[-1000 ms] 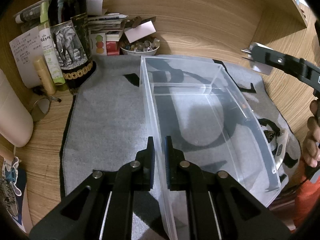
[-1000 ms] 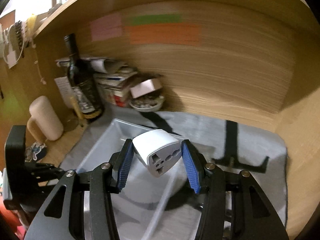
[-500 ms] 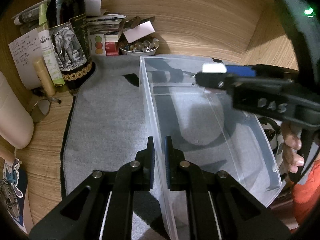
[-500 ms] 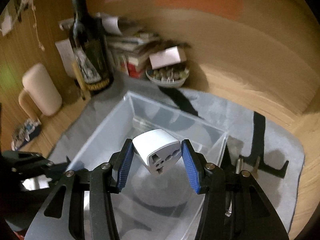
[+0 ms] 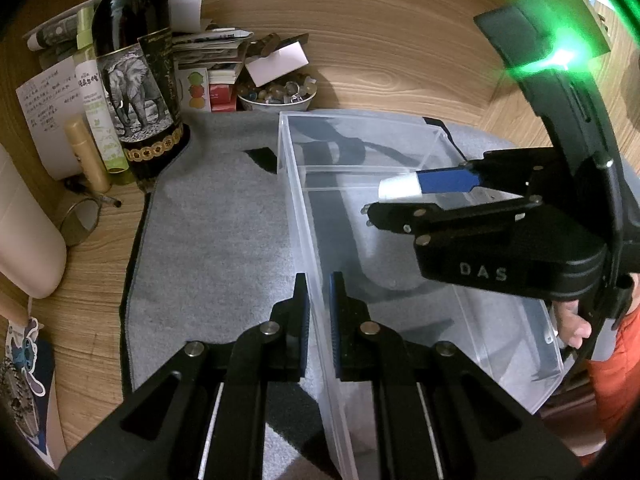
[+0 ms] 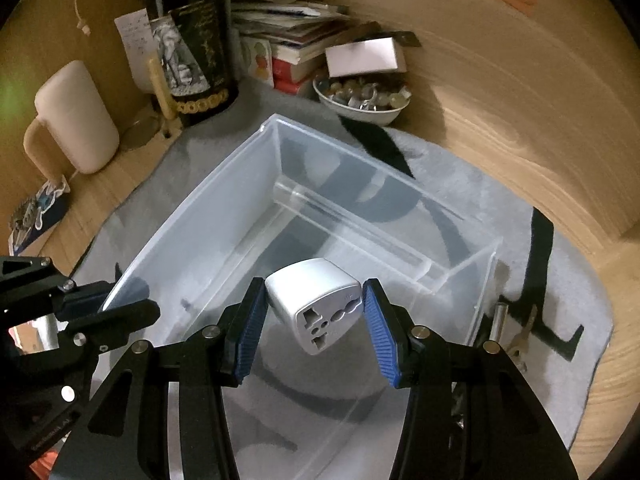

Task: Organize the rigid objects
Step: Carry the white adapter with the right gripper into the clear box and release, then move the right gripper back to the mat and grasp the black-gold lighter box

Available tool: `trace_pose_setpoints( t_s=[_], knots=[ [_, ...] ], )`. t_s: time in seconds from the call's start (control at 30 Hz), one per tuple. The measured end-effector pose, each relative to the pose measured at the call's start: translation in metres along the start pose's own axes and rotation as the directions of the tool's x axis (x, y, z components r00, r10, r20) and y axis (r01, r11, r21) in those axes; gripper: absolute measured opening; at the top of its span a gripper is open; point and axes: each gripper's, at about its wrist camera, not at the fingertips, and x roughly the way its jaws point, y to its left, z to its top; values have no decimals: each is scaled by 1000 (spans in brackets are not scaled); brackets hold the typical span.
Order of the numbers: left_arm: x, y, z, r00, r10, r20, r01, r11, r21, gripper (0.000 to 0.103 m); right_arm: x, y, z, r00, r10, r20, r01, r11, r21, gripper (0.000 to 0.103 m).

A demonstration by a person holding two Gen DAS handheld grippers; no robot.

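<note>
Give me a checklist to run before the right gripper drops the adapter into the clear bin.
1. Right gripper shut on the white adapter: ok.
2. Adapter above the clear bin, inside its walls: ok.
3. Left gripper clamped on the bin's near wall: ok.
4. Bin floor below the adapter bare: ok.
5. Adapter clear of the inner divider: ok.
6. Height above the floor small enough for a gentle drop: cannot tell.

You've got a clear, glossy plastic bin on a matt grey felt mat. Behind the bin, grained wood wall, shiny dark glass bottle. The smooth white plastic adapter sits between ribbed blue pads.
</note>
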Motion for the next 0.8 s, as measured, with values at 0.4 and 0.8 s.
trace_pose_setpoints(
  t_s=[0.4, 0.8],
  knots=[
    [0, 0, 0, 1000, 0, -1, 0, 1000, 0, 9, -15, -7, 0, 998, 12, 65, -15, 999, 43, 58],
    [0, -1, 0, 1000, 3, -5, -3, 1000, 4, 9, -77, -40, -8, 967, -58, 249, 26, 991, 129, 66]
  ],
)
